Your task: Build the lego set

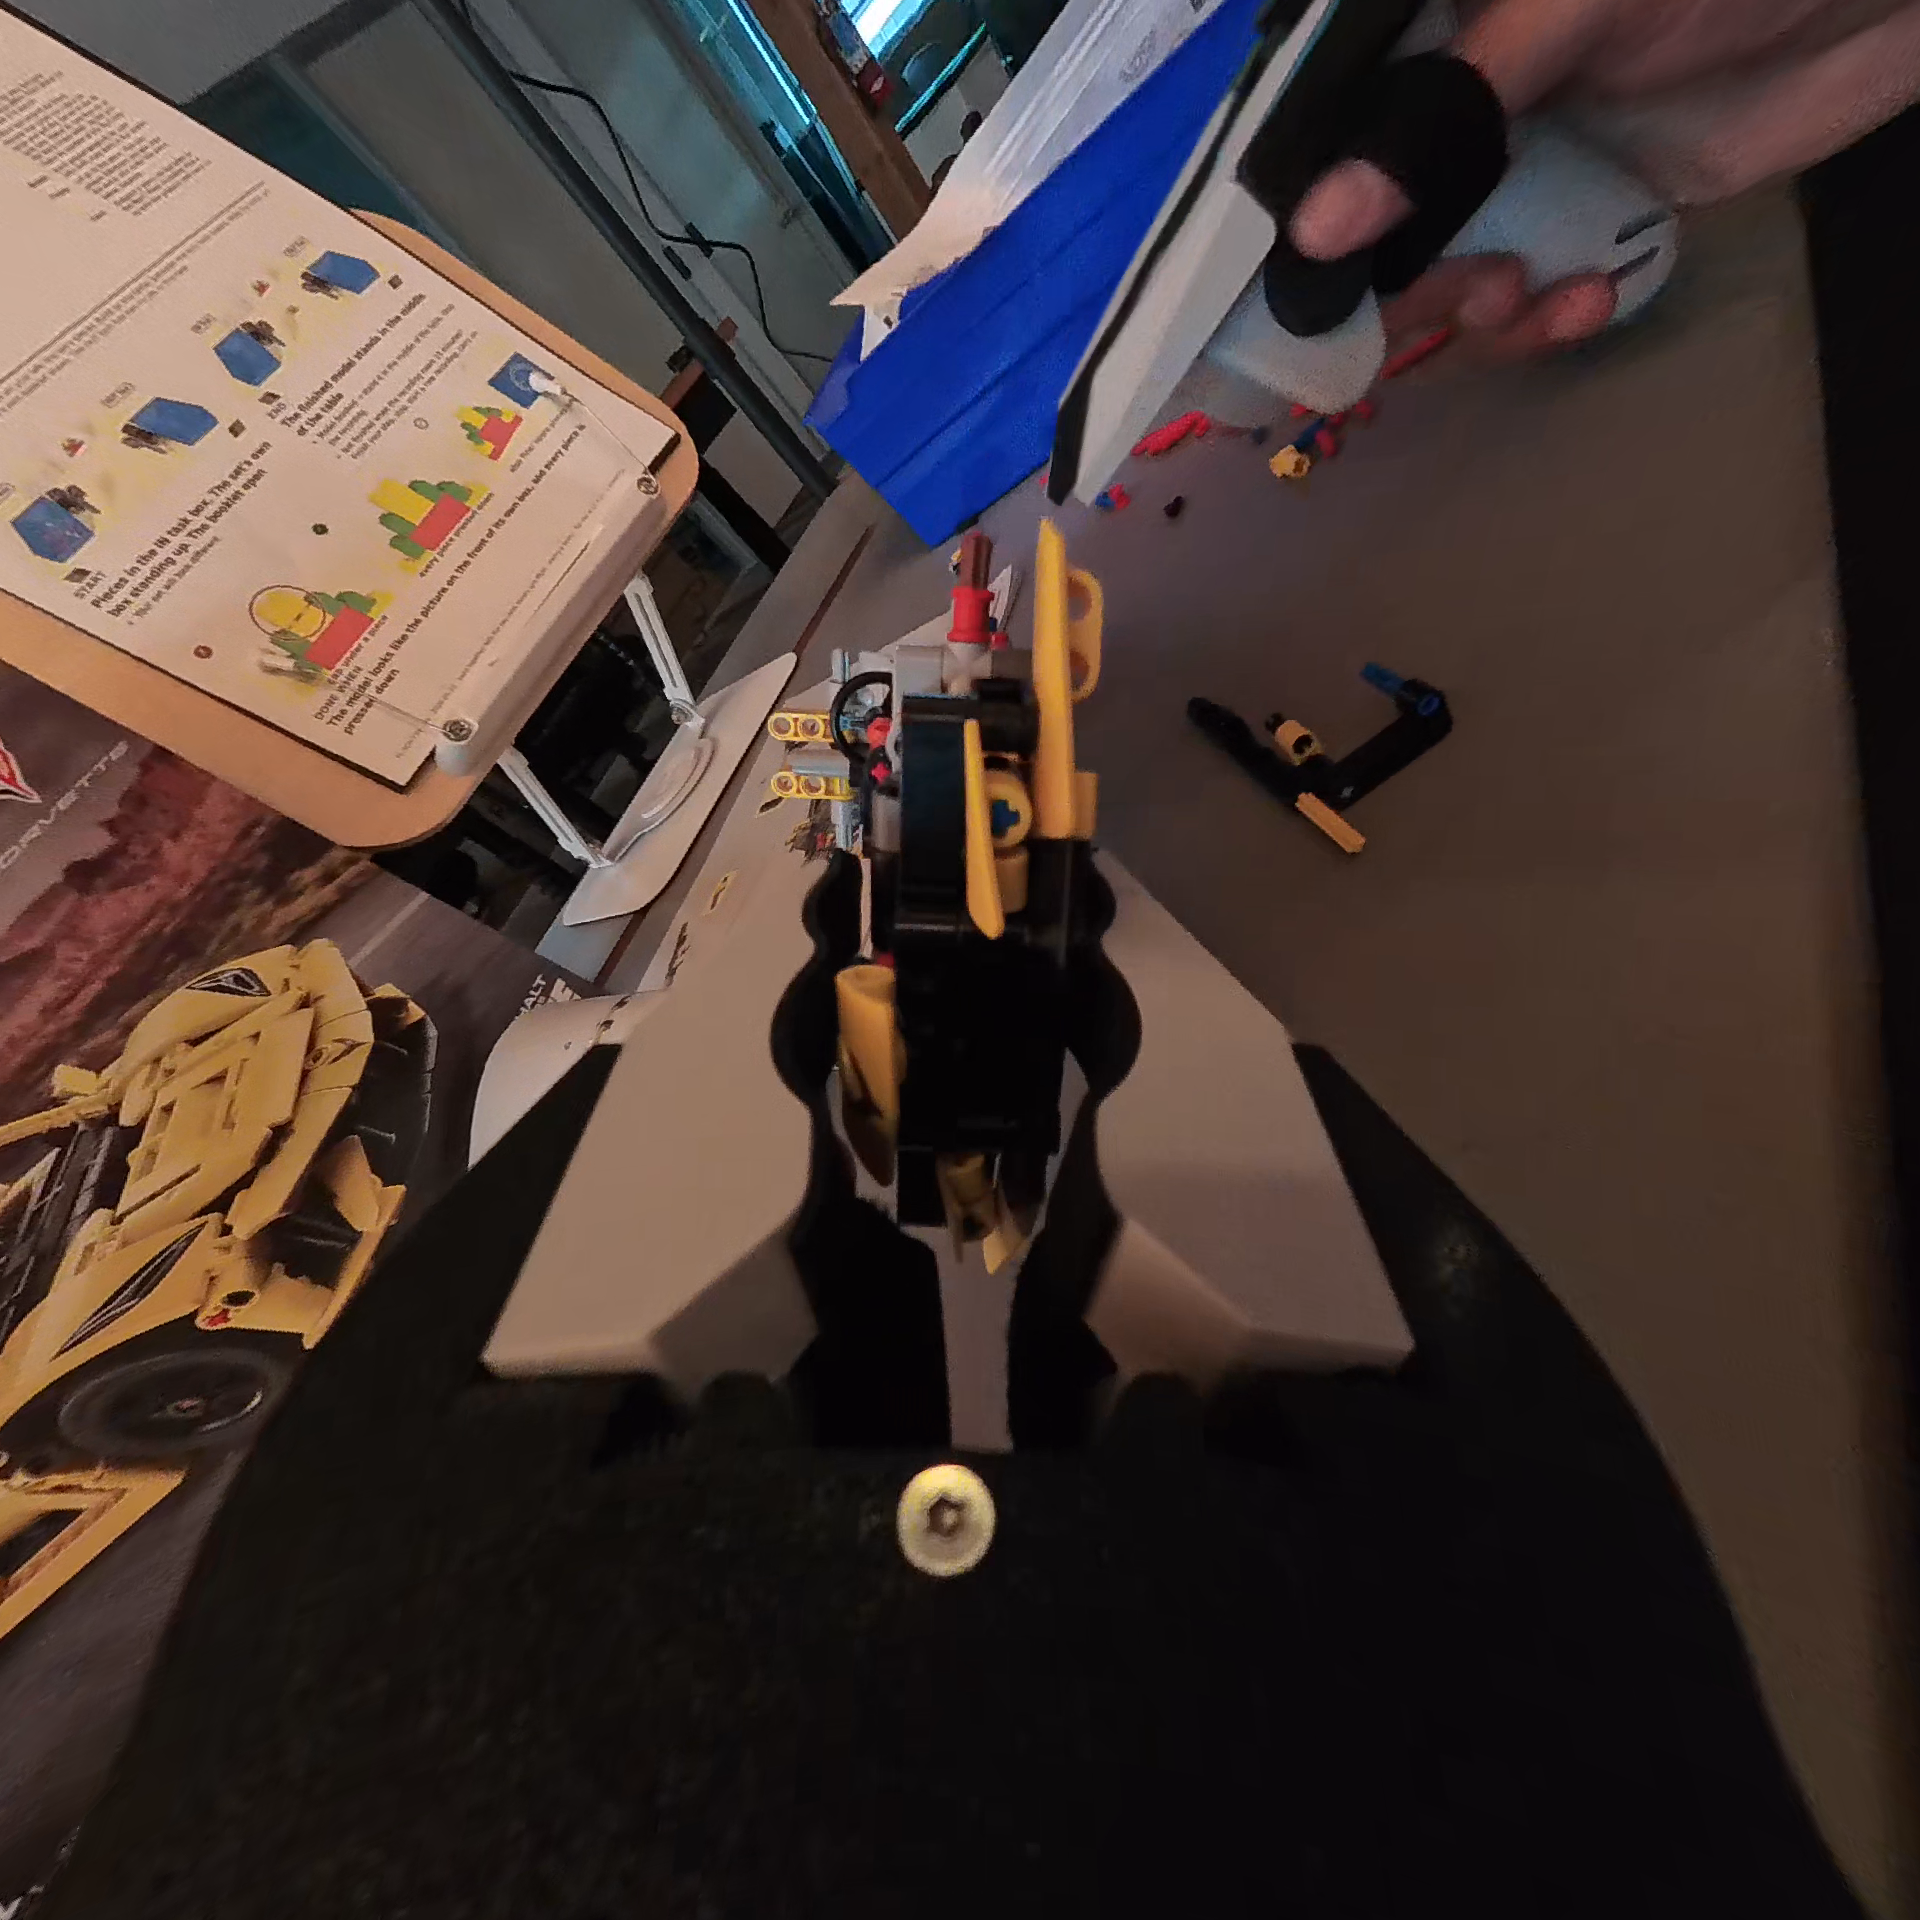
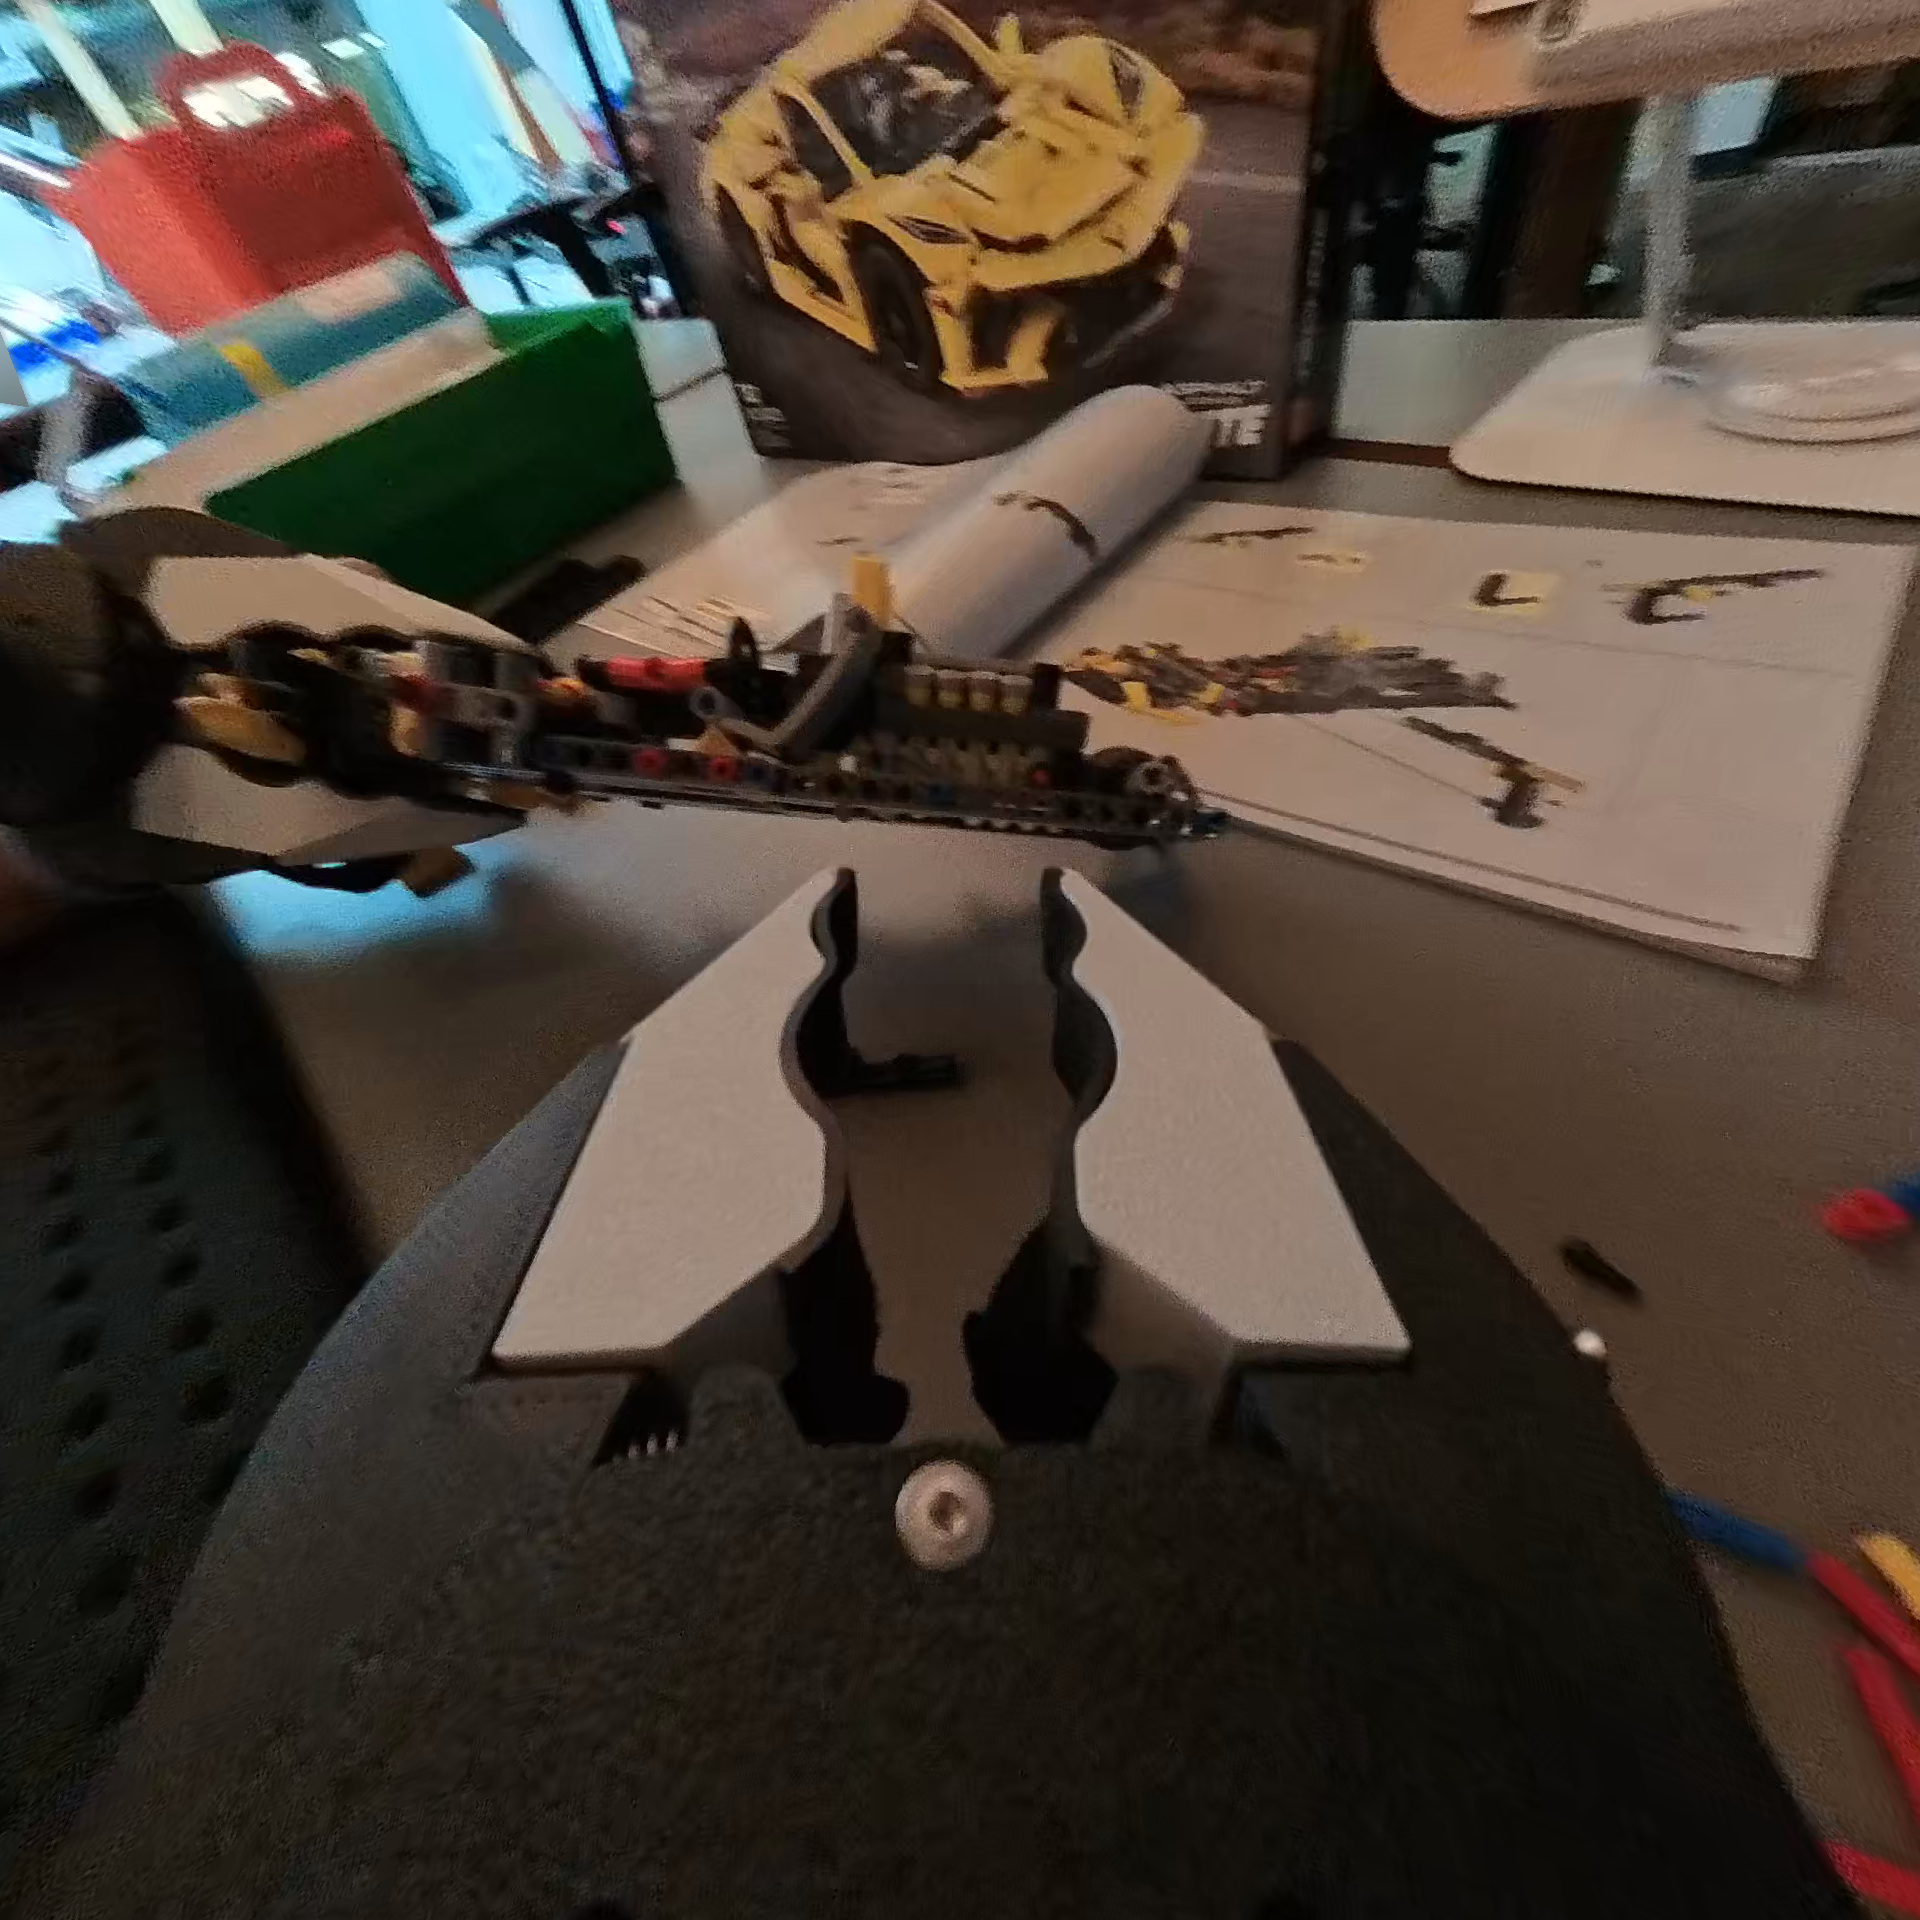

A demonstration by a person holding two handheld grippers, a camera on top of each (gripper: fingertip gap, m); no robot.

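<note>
Gripping the half-built car chassis (image 1: 966, 904), the left gripper (image 1: 961, 935) has its jaws pinched on one end, holding the frame above the table (image 1: 1558, 935). The right gripper (image 2: 948, 904) hangs empty, jaws spread. Further out, a black sub-assembly (image 1: 1340, 748) and loose pins (image 1: 1299, 436) wait; the box (image 2: 977, 208) shows plenty of bodywork left, I'd say.

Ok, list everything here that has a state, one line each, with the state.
Left gripper: shut on the car frame.
Car frame: partly built, held off the table by one end.
Right gripper: open, holding nothing.
Instruction booklet: lying open on the table.
Set box: standing upright.
Blue bin: tipped on its side.
Small black-and-yellow assembly: lying loose on the table.
</note>
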